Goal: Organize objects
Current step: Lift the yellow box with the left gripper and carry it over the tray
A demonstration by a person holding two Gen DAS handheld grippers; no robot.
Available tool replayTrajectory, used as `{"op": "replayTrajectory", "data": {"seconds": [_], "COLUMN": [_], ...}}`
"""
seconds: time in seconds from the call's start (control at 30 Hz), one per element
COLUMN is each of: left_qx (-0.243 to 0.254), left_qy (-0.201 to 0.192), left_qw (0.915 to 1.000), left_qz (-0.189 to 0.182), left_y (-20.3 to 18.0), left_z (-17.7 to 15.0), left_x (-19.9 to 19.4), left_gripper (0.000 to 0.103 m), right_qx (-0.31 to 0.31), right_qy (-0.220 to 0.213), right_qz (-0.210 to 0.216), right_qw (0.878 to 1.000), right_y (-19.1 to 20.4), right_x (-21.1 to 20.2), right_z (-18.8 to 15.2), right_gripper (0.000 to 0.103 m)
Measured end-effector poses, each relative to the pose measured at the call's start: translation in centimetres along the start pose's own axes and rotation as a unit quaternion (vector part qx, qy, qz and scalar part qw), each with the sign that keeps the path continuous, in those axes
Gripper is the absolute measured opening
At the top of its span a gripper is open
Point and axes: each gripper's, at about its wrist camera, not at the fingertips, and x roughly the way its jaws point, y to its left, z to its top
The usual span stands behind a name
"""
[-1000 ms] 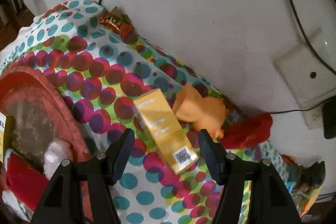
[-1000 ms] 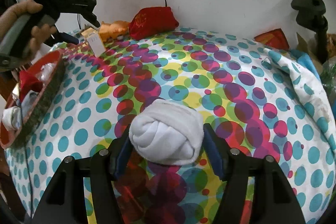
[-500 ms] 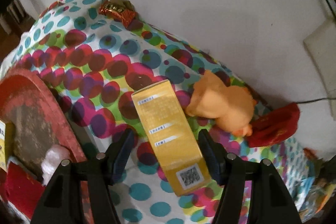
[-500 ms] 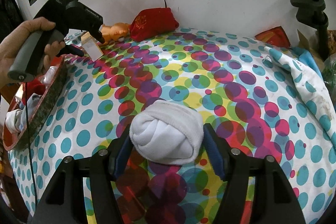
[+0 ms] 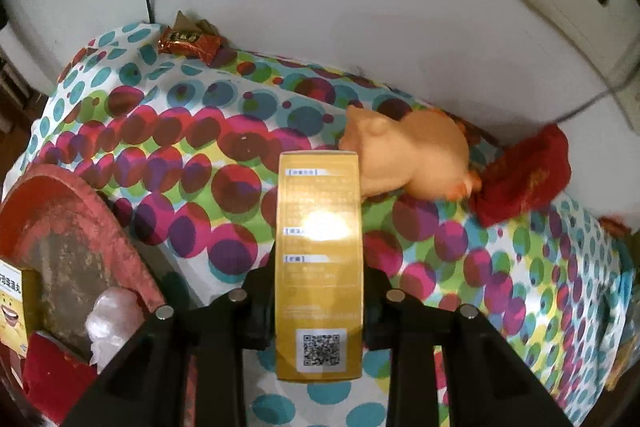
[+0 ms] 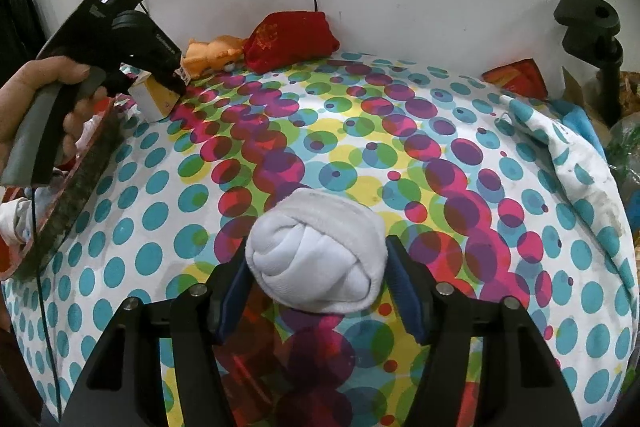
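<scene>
While the left tool point(image 5: 320, 301) is closing its jaws on the tall yellow cardboard box with a printed square code point(image 5: 319, 267), both pads are pressing the box's narrow sides and the box is lying between them along the fingers. That box is sitting at the far left of the desk covered with a cloth of coloured dots point(image 6: 360, 131), just beside the round red tray with a worn grey centre point(image 5: 76, 227), which is already holding a white crumpled wrapper, a red packet and a second yellow box. An orange rubber toy animal point(image 5: 408, 155) is lying close behind the box, and a red fabric pouch point(image 5: 524, 179) is resting beyond it by the wall.

The right tool point(image 6: 316, 275) is closing on the white rolled sock bundle point(image 6: 316, 251) at the near centre of the desk; its blue pads are touching both flanks.

Risks, as judged:
- The glossy box is being held near its lower half only, so it may pivot or slip during a lift.
- Swinging it could knock the toy animal.
- The soft sock bundle may unroll or squeeze out if the hold is too shallow.
</scene>
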Motion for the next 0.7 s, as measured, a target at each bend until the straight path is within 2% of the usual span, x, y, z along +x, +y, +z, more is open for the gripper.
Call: {"op": "replayTrajectory", "data": {"seconds": [0.1, 0.27, 0.33, 0.4, 0.47, 0.5, 0.63, 0.7], "left_qx": [0.018, 0.078, 0.103, 0.123, 0.140, 0.148, 0.182, 0.189], "left_qy": [-0.009, -0.042, -0.052, -0.059, -0.069, -0.082, -0.114, -0.105], "left_qw": [0.9998, 0.9959, 0.9931, 0.9905, 0.9874, 0.9853, 0.9764, 0.9762], "left_qz": [0.004, 0.017, 0.022, 0.022, 0.027, 0.025, 0.024, 0.009], "left_y": [-0.1, -1.5, -2.3, -3.7, -4.3, -4.8, -4.9, -4.6], "left_z": [-0.9, -2.5, -4.1, -6.9, -8.0, -7.5, -10.0, -10.4], "left_x": [-0.8, -2.7, -3.5, -4.3, -5.0, -5.9, -7.0, -6.8], "left_gripper": [0.030, 0.030, 0.030, 0.030, 0.030, 0.030, 0.030, 0.030], "right_qx": [-0.002, -0.016, -0.017, -0.018, -0.020, -0.018, -0.019, -0.019], "right_qy": [0.001, 0.005, 0.006, 0.006, 0.006, 0.006, 0.006, 0.006], "right_qz": [-0.004, -0.021, -0.024, -0.024, -0.026, -0.025, -0.025, -0.026], "right_qw": [1.000, 1.000, 1.000, 1.000, 0.999, 1.000, 0.999, 0.999], "right_y": [0.1, 0.4, -0.1, 0.0, -0.4, -0.1, 0.2, 0.2], "right_x": [-0.1, -0.1, -0.2, -0.2, -0.4, -0.3, -0.3, -0.3], "right_z": [0.1, 0.2, 0.3, 0.3, 0.3, 0.4, 0.5, 0.5], "right_gripper": [0.060, 0.060, 0.060, 0.060, 0.060, 0.060, 0.060, 0.060]}}
